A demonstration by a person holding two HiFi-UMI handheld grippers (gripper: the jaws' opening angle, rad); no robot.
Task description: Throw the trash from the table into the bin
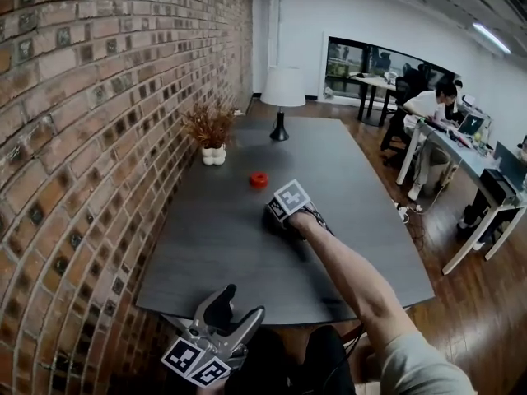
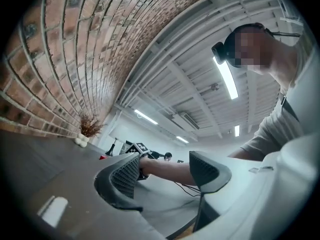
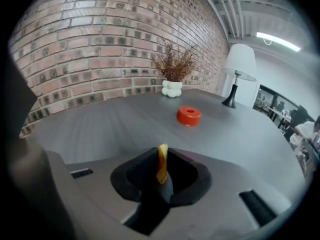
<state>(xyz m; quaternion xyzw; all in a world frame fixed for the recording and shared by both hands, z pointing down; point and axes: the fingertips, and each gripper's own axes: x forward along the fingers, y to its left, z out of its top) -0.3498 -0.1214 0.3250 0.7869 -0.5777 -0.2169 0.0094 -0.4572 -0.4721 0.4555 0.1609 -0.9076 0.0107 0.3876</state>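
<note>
Right gripper is down on the table, jaws pressed together on a scrap — a thin yellow-orange sliver standing on edge between the pads, its top poking just above them. It looks like a flat, light bit of peel or wrapper, limp rather than stiff by my guess. It should weigh next to nothing, but it could slide out or flutter loose if the pinch slackens. The hold is low on the strip, which seems the safest place for something this flimsy. Ahead of the jaws and a touch to the right sits a red disc, round with a hole in the middle, well apart from the grip. Left gripper hangs at the near table edge, jaws spread, nothing between them. No bin shows in any view.
</note>
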